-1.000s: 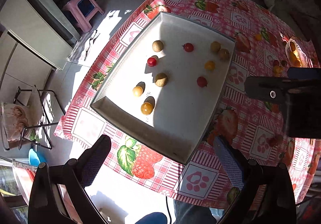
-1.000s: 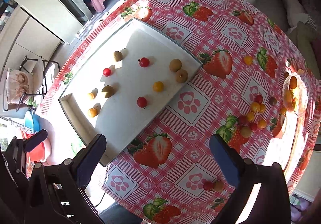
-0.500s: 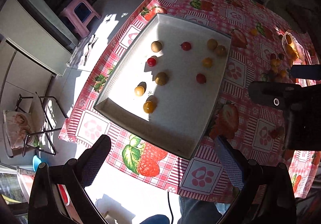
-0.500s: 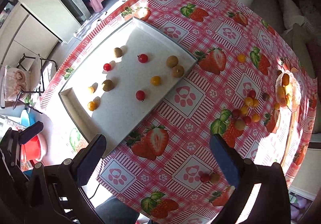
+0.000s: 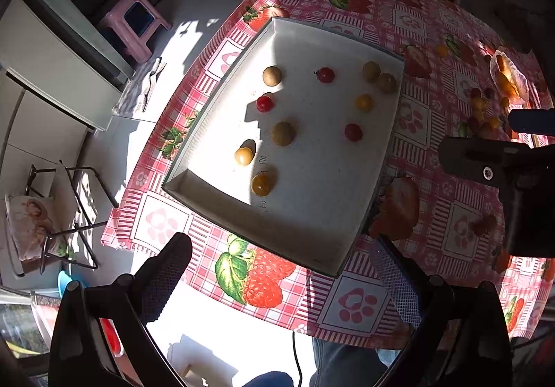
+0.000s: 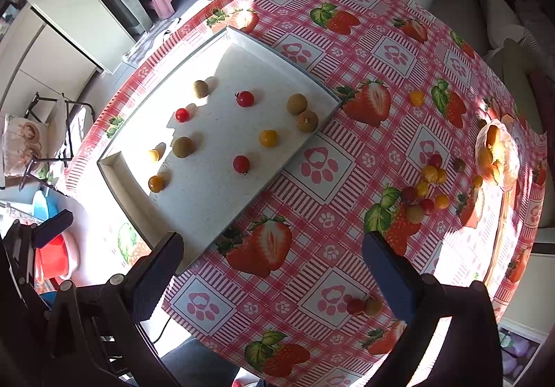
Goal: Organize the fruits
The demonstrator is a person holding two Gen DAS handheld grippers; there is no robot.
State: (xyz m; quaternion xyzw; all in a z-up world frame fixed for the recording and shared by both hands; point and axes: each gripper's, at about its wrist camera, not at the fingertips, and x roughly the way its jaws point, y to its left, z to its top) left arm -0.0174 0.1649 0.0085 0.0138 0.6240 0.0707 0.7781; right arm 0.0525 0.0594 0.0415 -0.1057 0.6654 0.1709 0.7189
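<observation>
Jaws first: both my grippers are spread wide with nothing between the fingers, held high above the table, which I take as a pause between picks. My left gripper hangs over the near edge of the white tray, and my right gripper hangs over the strawberry tablecloth to the right of that tray.

Nearest my right fingers, a red tomato and a tan fruit lie touching each other on the cloth, apart from everything else; being closest, they look to me the easiest to lift next.

Farther in, the tray holds ten small fruits spread singly over its floor: a yellow one nearest its front wall, a brown one about mid-tray, a red one to its right, and two tan ones touching near the far right corner. They are spaced out, not piled, which suggests each was set down one at a time; I cannot tell whether any sorting by kind is intended.

Beyond the tray to the right, a loose cluster of red and yellow fruits waits on the cloth, with a single yellow fruit well apart from it. Farthest right, a plastic bag lies open with more fruit inside, so I judge much of the job remains
</observation>
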